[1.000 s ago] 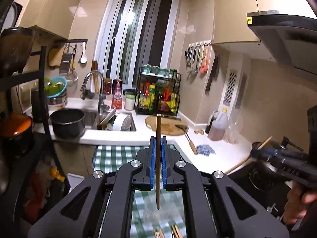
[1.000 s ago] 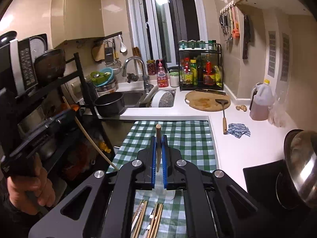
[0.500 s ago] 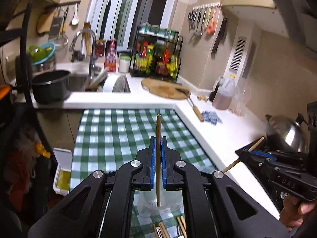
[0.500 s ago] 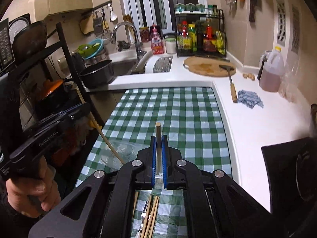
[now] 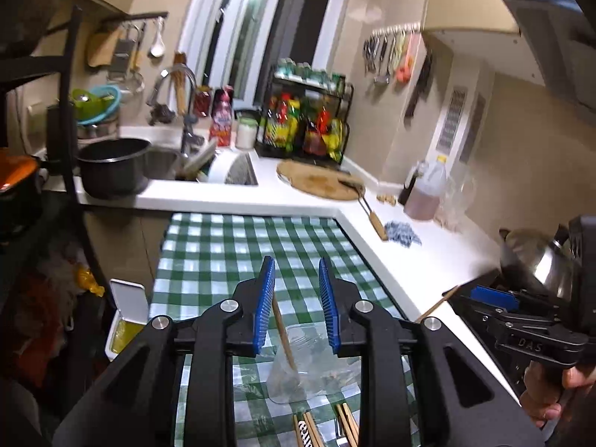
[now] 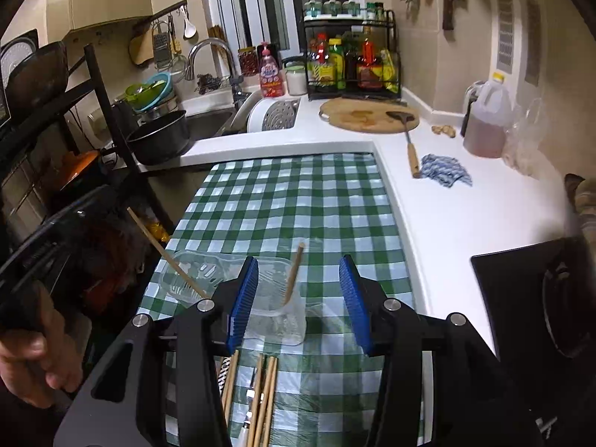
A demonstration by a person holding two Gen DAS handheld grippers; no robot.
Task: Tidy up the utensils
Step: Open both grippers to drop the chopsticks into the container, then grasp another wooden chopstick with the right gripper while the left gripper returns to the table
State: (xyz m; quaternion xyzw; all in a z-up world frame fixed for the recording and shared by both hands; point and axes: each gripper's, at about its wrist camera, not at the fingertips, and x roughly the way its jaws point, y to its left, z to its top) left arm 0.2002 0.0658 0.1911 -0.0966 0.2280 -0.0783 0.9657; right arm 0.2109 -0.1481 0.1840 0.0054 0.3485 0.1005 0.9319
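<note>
My left gripper hangs over the green checked tablecloth, its jaws opening. A wooden chopstick leans loose between the blue pads, its lower end in a clear plastic container. My right gripper is also opening. Its chopstick stands free in a clear cup. In the right wrist view, the left gripper is a dark shape at the left, with its chopstick slanting into a clear tray. Several more chopsticks lie on the cloth below.
White counter borders the cloth at the right, with a blue rag, a wooden-handled spatula on a round board and an oil jug. A black pot stands by the sink. A kettle sits on the stove. A dark shelf rack stands at the left.
Both grippers have sunk toward the table and opened. Each chopstick, clamped upright before, now leans free in a clear container.
</note>
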